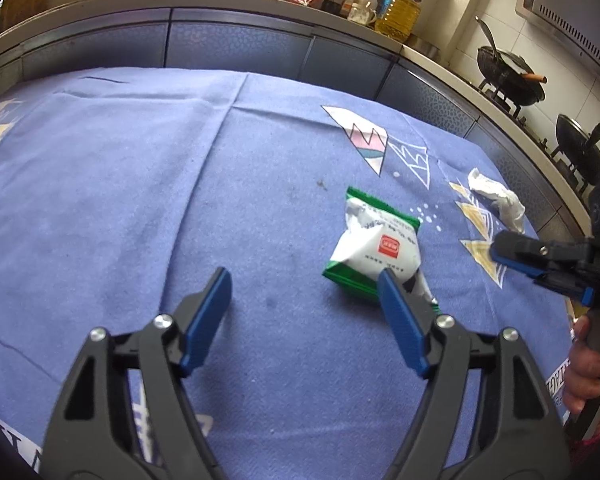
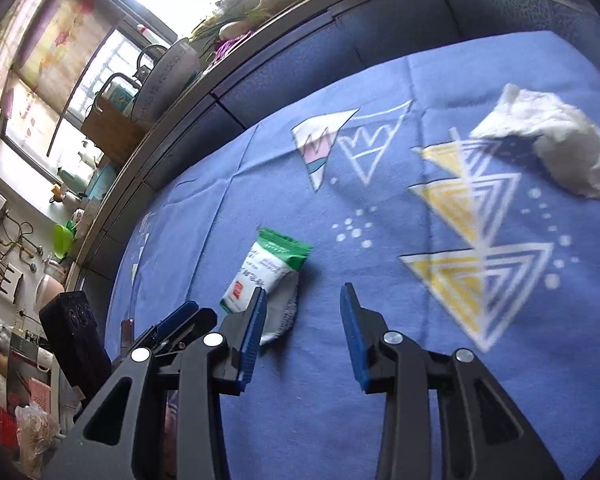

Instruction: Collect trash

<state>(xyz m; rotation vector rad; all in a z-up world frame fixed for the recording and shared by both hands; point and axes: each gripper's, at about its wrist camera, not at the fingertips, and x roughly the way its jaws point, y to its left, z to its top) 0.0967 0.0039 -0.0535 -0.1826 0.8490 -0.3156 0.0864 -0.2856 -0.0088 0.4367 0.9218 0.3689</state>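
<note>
A green and white packet [image 1: 374, 246] is seen lying flat on the blue tablecloth [image 1: 148, 184], just ahead of the left gripper [image 1: 304, 280]. The jaws of that gripper are spread wide and nothing is held between them; the packet lies off to the right of the gap, and its near corner is covered by the right fingertip [image 1: 388, 284]. Whether the tip is touching the packet cannot be told.

From the right wrist camera, the same packet [image 2: 266, 276] is found ahead and to the left of the right gripper [image 2: 304, 300], partly hidden behind its left finger. The jaws of this gripper are parted moderately, with only bare cloth between them. A crumpled white tissue [image 2: 556, 144] is seen farther off, ahead and to the right, well apart from the gripper, beside the yellow triangle prints.

In the left view the tissue [image 1: 496, 196] lies beyond the packet, near the table's far right edge, and the right gripper [image 1: 496, 254] is seen at the side between the two.
</note>
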